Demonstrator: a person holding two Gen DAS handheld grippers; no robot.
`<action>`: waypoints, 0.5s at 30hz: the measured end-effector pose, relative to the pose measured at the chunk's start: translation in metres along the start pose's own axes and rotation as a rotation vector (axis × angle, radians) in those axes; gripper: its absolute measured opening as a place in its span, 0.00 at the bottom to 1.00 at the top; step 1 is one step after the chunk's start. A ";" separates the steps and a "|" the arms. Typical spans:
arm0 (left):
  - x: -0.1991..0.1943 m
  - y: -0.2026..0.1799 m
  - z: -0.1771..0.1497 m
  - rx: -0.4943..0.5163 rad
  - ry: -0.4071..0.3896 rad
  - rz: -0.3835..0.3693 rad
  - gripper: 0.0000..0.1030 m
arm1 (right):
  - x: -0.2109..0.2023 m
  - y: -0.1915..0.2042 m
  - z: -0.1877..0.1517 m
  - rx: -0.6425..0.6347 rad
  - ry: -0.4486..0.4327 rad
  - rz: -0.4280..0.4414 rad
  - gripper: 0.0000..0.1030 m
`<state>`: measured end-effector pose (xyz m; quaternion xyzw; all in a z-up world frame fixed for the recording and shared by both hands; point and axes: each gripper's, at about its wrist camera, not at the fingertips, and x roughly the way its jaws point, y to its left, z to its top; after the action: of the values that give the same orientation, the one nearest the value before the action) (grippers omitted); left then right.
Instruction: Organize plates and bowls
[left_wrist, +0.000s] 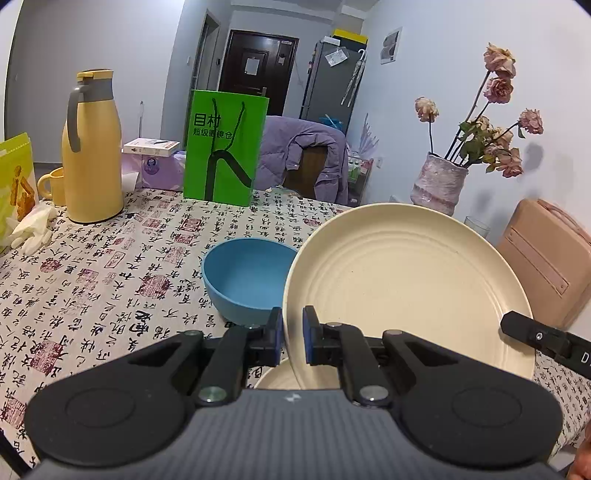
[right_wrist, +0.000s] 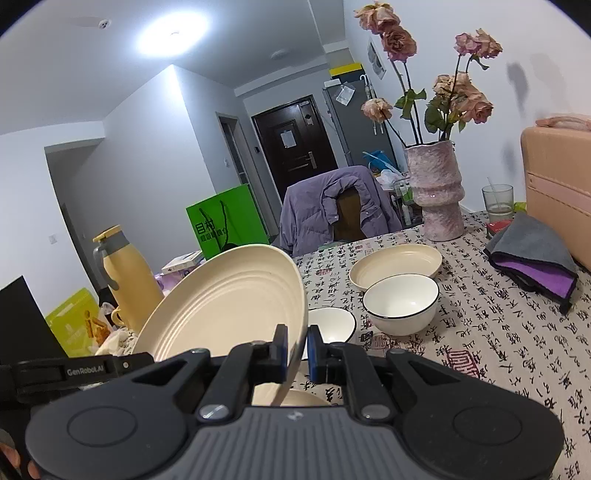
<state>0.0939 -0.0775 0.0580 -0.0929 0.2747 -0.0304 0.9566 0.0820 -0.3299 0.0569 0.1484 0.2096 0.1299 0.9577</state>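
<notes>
While tilted, plate (left_wrist: 406, 280) between both jaws

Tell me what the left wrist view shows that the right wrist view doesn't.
Only the left wrist view shows the blue bowl. Only the right wrist view shows the two white bowls, the cream dish behind them and the grey cloth. Both show the cream plate gripped by both tongs, the yellow flask and the flower vase.
</notes>
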 end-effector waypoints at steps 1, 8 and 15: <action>-0.002 0.000 -0.001 0.000 -0.004 0.000 0.10 | -0.002 0.000 -0.001 0.000 -0.003 0.001 0.10; -0.010 -0.002 -0.009 0.002 -0.002 -0.010 0.10 | -0.013 -0.001 -0.008 0.003 -0.011 -0.003 0.10; -0.012 -0.003 -0.021 0.006 0.010 -0.015 0.10 | -0.022 -0.005 -0.021 0.018 -0.005 -0.016 0.10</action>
<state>0.0723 -0.0827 0.0477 -0.0922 0.2785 -0.0388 0.9552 0.0545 -0.3365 0.0447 0.1556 0.2095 0.1199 0.9579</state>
